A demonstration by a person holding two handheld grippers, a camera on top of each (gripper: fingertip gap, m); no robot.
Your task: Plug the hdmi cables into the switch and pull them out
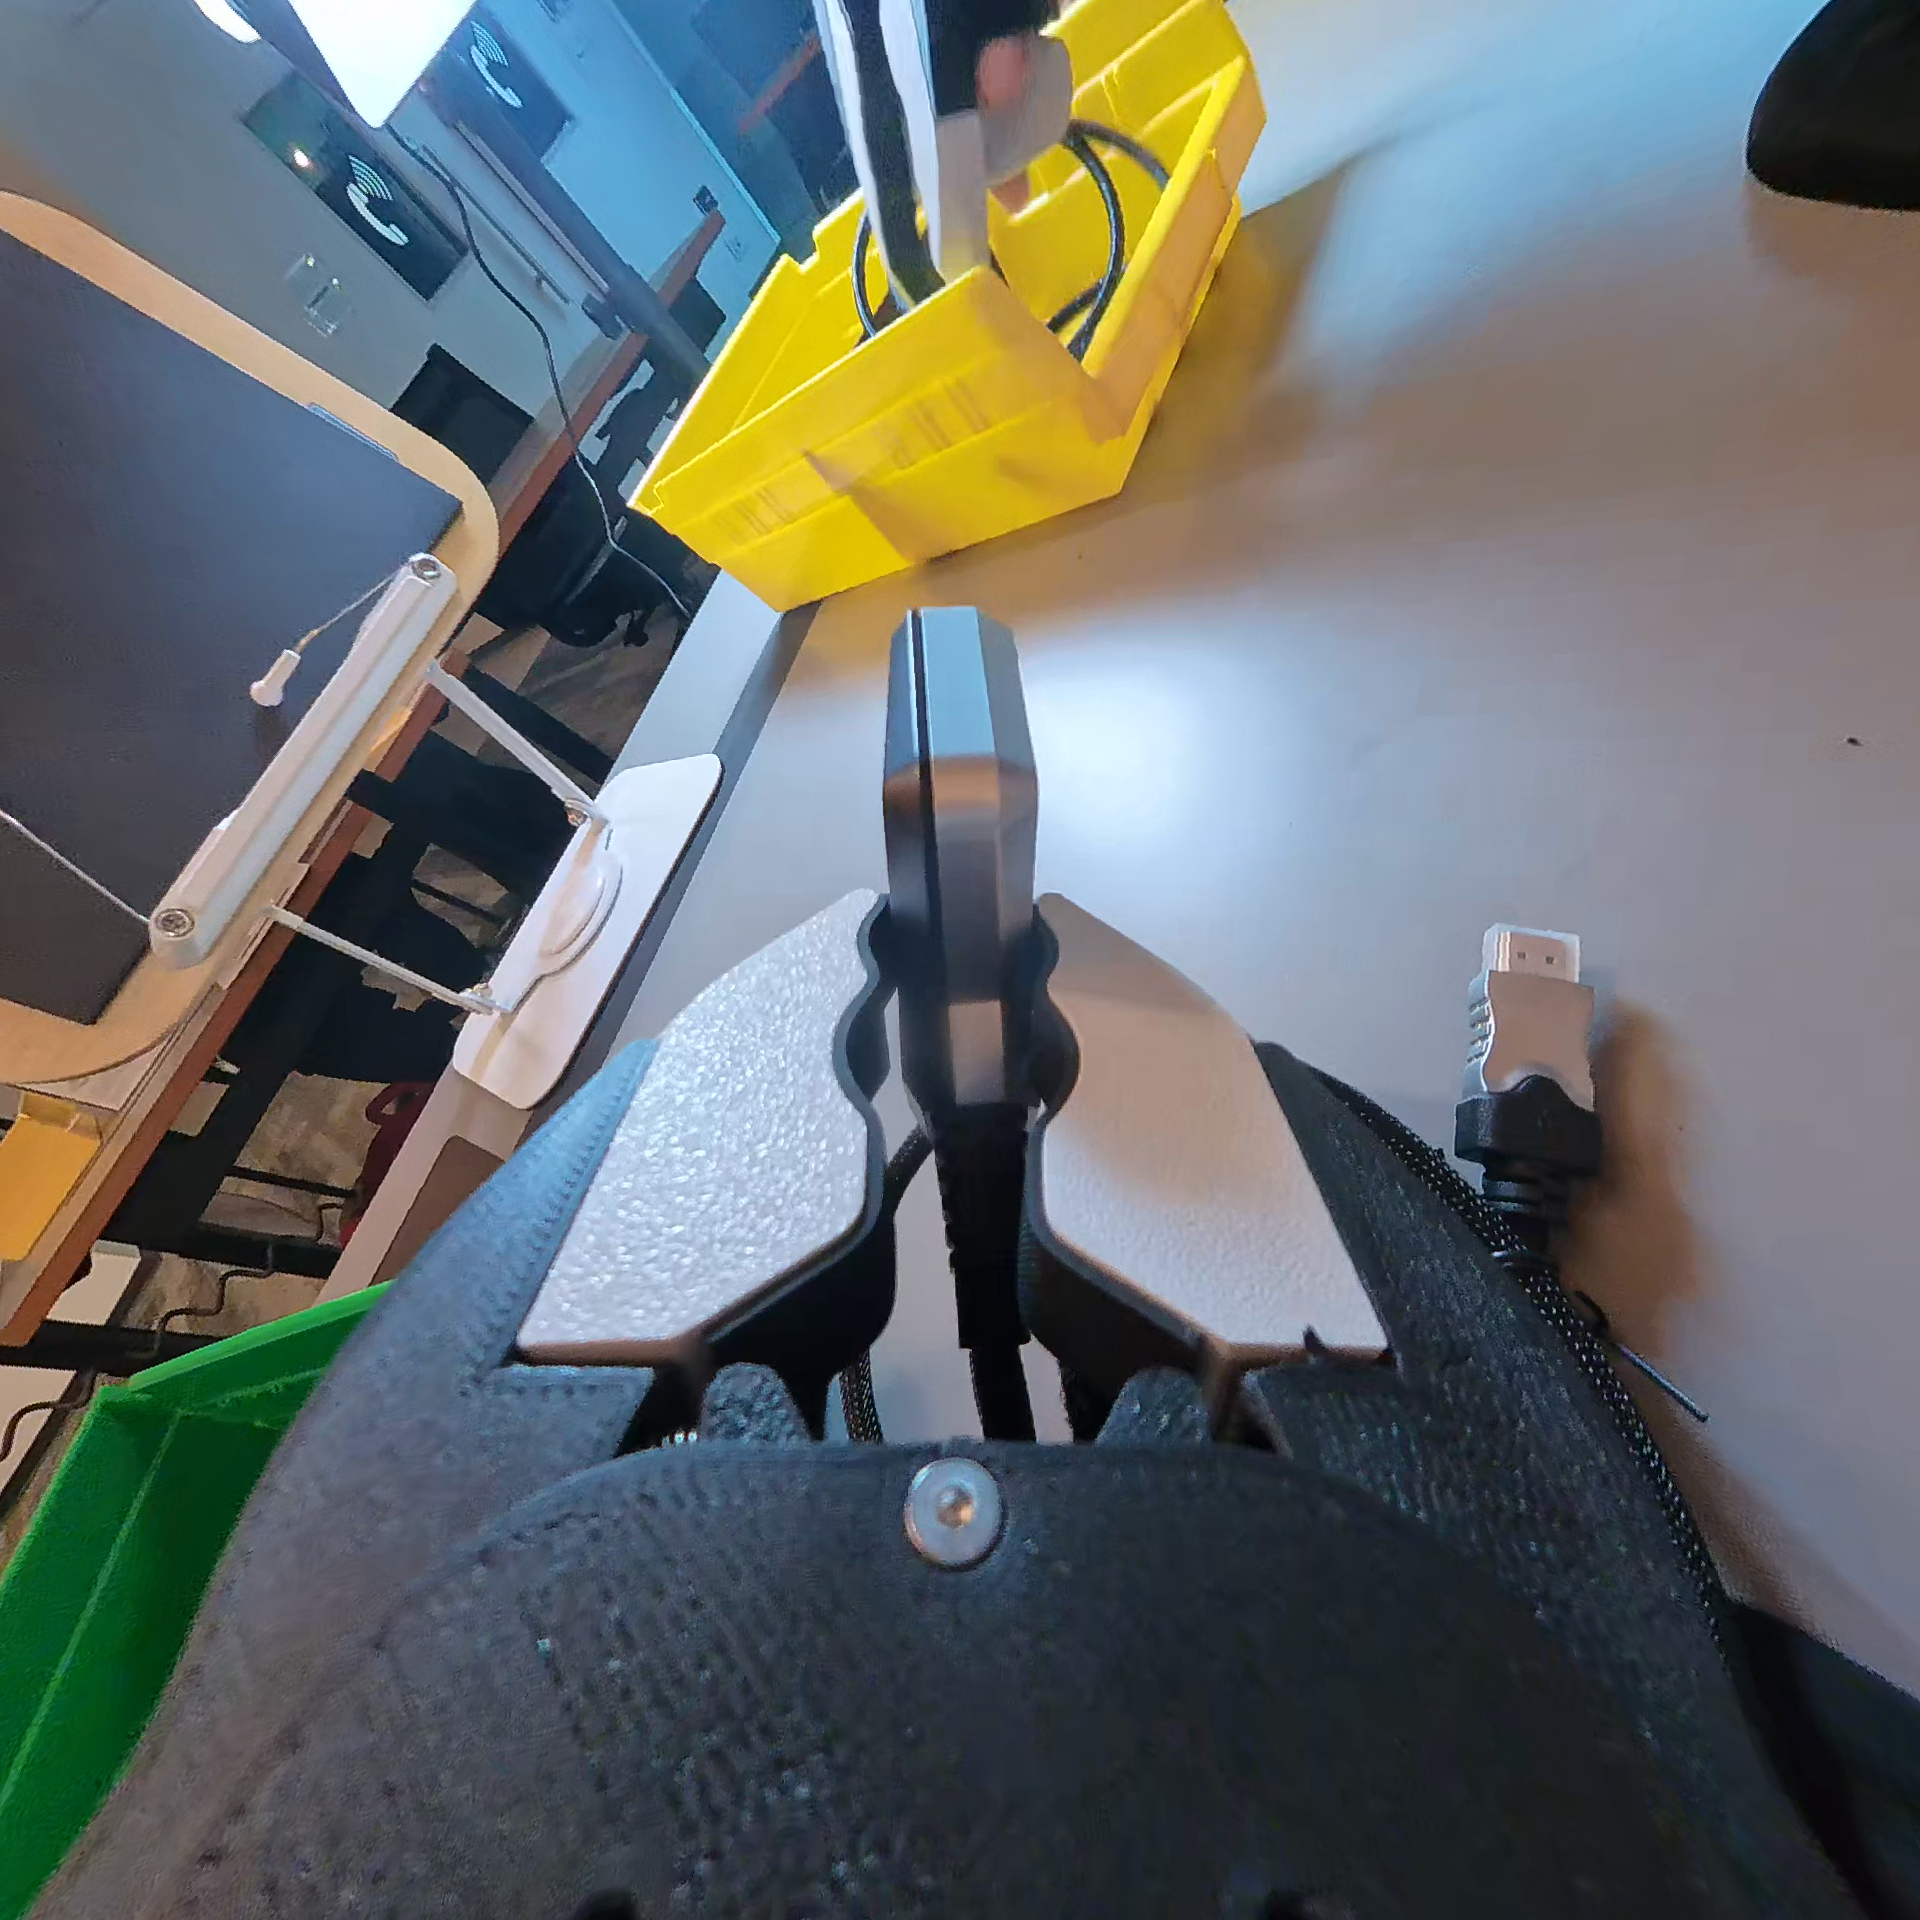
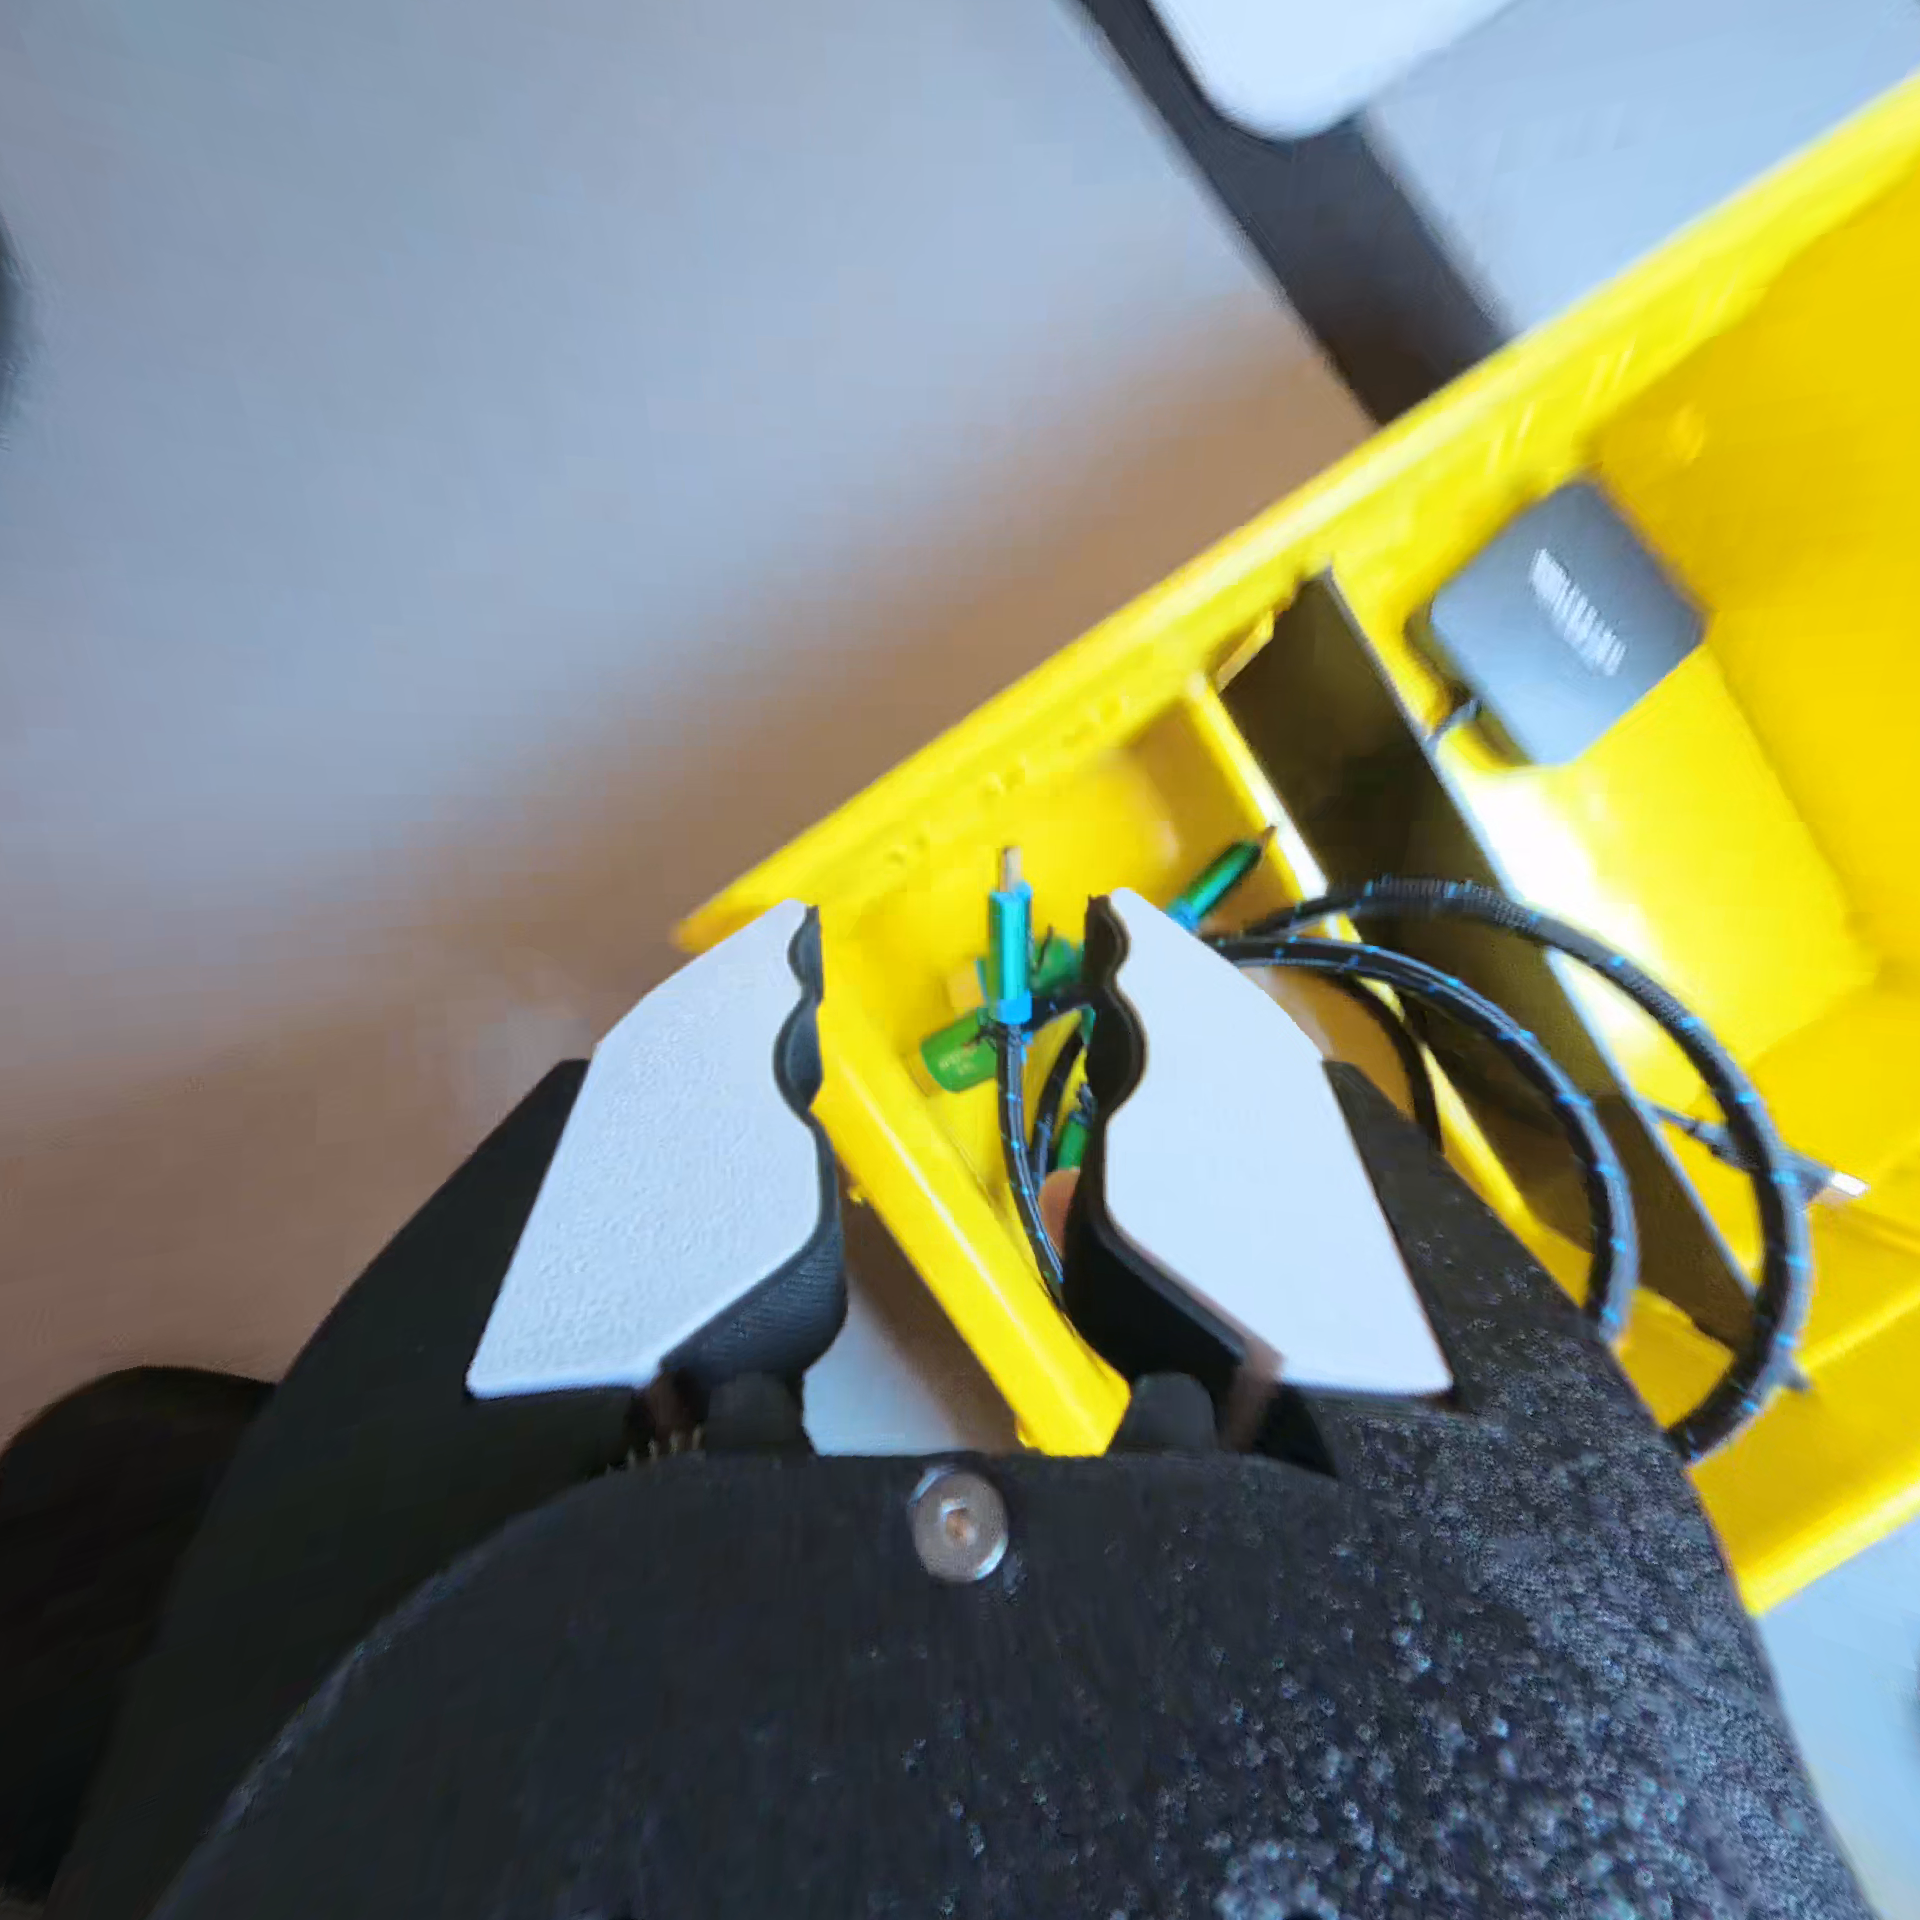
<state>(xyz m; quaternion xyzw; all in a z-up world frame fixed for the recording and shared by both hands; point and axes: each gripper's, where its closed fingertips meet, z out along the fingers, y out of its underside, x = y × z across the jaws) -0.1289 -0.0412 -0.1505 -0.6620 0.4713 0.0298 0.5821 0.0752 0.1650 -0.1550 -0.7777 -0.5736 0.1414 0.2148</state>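
Switch (image 1: 961,831), a dark slim box held on edge, sits clamped between the closed left tongs (image 1: 961,971), with a black cable running back from its near end between the fingers and a loose silver-headed HDMI plug (image 1: 1529,1023) lying on the grey tabletop (image 1: 1455,623) just to its right. Right tongs (image 2: 951,951) are parted and hold nothing, reaching over the near wall of the yellow bin (image 2: 1039,831), where a blue-tipped plug (image 2: 1008,935) stands among coiled black braided cables (image 2: 1558,1039). Beyond the bin's divider lies a grey flat box (image 2: 1558,623); its identity cannot be told.
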